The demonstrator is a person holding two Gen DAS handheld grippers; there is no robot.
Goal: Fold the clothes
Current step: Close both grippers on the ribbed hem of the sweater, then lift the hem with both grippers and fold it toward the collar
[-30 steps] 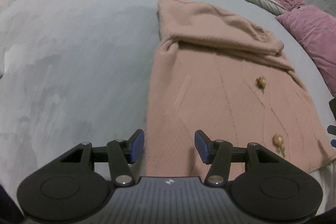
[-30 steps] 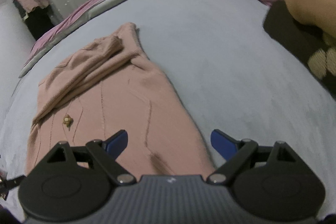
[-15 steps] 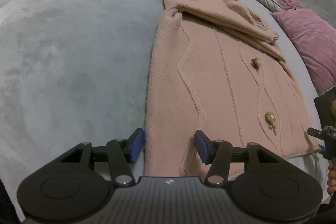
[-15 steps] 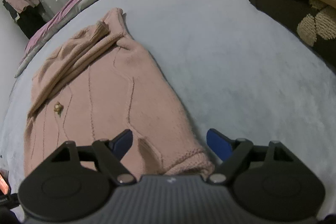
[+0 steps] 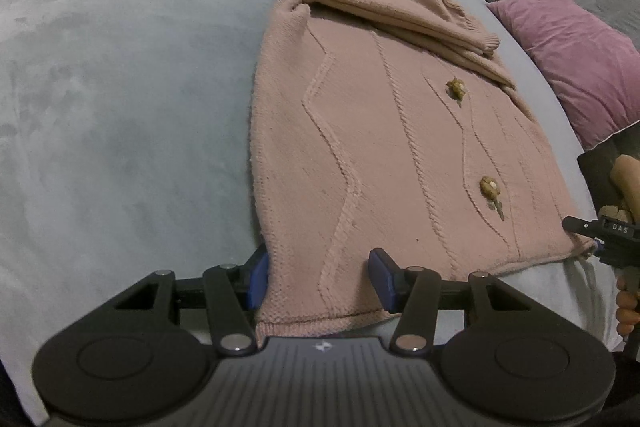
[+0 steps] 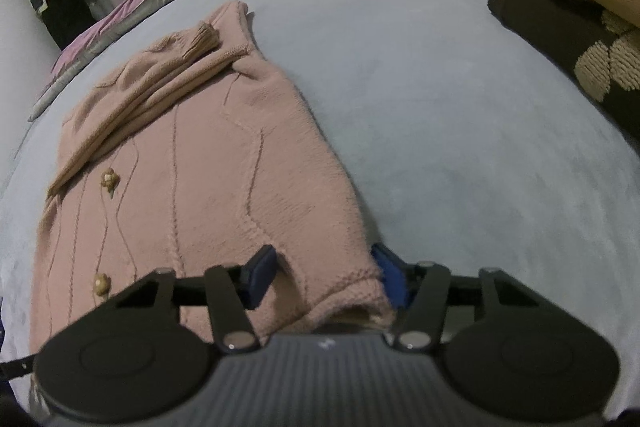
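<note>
The pink knitted cardigan [image 5: 384,155] lay flat on the grey bedspread [image 5: 120,87], its sleeves folded across the far end. Its hem corners sat between both tongs. The left gripper [image 5: 318,281] stood half open astride the near left corner, its pads apparently not pressing. The right gripper [image 6: 326,277] had just been closing, and its jaws seemed to bunch the ribbed right corner, though a firm grip could not be told. Both should probably bite through every layer at the rib, then lift evenly toward the sleeves. The soft, thick, stretchy wool bore raised zigzag cables and small knitted flowers [image 5: 490,187]
</note>
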